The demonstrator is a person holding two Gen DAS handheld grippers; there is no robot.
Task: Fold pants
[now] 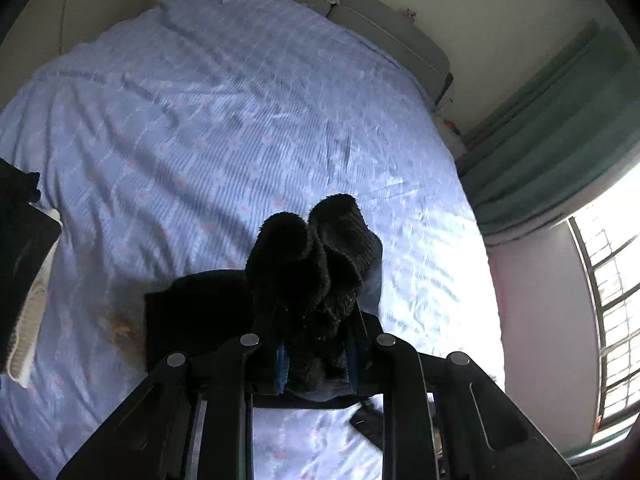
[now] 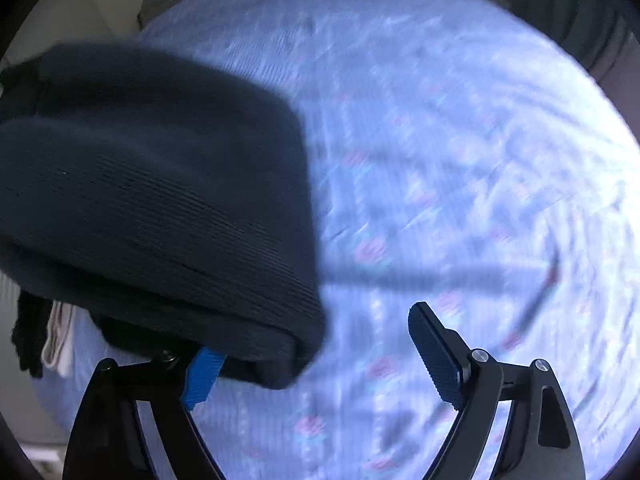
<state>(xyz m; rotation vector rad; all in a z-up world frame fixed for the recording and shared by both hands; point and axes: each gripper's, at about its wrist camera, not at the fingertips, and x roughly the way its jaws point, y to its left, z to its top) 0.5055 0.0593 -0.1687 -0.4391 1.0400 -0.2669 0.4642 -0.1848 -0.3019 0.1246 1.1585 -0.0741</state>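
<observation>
Two grippers are seen over a bed spread with a pale blue patterned sheet (image 1: 224, 120). In the left wrist view, the left gripper (image 1: 316, 360) is clamped on a bunched fold of the black pants (image 1: 320, 256), which stands up from between its jaws at lower centre of the frame. In the right wrist view, the right gripper (image 2: 316, 356) is held with its jaws wide apart; the folded dark pants (image 2: 152, 200) fill the left half of the frame and drape over the blue-padded finger (image 2: 200, 376) at lower left, while nothing is pressed between the pads.
</observation>
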